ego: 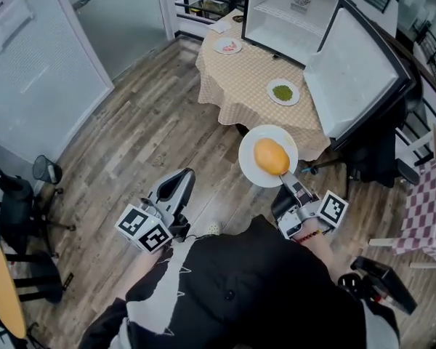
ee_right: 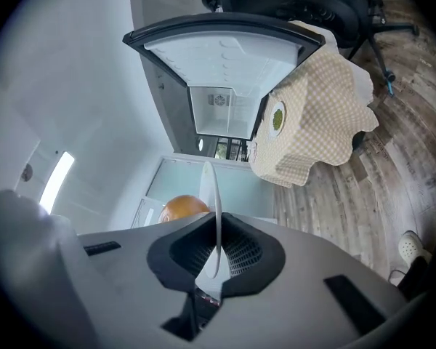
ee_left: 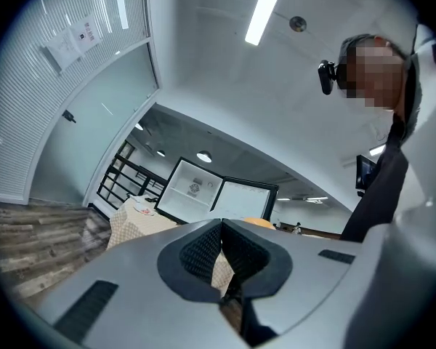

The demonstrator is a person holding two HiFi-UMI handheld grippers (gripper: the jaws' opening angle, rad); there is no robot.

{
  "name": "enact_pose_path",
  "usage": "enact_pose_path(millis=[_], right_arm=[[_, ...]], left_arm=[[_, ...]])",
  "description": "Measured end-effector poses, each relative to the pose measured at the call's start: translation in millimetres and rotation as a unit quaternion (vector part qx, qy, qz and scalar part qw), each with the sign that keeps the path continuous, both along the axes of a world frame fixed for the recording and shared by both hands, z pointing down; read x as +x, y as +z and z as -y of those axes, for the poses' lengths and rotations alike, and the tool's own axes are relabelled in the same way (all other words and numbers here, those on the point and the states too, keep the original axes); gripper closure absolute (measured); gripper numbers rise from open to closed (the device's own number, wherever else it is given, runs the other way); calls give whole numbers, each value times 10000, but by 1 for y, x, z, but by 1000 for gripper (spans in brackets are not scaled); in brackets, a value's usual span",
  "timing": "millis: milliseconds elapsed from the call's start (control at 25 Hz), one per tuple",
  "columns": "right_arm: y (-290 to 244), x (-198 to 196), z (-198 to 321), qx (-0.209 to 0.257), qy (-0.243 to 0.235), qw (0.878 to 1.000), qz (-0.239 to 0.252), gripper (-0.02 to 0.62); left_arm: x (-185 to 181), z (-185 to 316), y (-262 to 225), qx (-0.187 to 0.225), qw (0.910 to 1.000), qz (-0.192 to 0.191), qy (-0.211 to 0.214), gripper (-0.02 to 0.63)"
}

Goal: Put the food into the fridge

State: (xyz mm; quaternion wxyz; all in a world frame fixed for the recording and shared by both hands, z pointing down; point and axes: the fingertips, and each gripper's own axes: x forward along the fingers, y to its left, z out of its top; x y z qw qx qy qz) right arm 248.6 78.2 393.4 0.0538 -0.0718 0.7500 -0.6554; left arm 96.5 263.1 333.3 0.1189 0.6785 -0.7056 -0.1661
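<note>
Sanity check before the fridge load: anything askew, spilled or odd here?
Nothing is spilled or damaged. One thing to note: the right gripper pinches the white plate by its rim alone, with a round orange food sitting on top. The plate looks level. The fridge stands open.

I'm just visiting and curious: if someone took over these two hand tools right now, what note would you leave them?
Right gripper: shut on the rim of a white plate carrying an orange food, near the table's edge.
Left gripper: shut, empty.
Fridge: door open, beyond the table; no food shows inside.
On the table: green-food plate, red-food plate.
Done: one plate picked up.
Left: put it in the fridge, then probably the other two.
</note>
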Motion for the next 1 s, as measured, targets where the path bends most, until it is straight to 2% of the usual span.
enact_pose_path(millis=[160, 480, 1000], right_arm=[[-2, -38, 9, -3, 183, 9998, 70, 571], [3, -79, 17, 45, 385, 9992, -22, 569], [15, -108, 38, -134, 479, 9986, -202, 571]], left_arm=[[-41, 15, -3, 18, 9998, 57, 200, 592], [-95, 30, 2, 110, 9992, 32, 373, 592], [-117, 57, 16, 79, 9983, -136, 554, 592]])
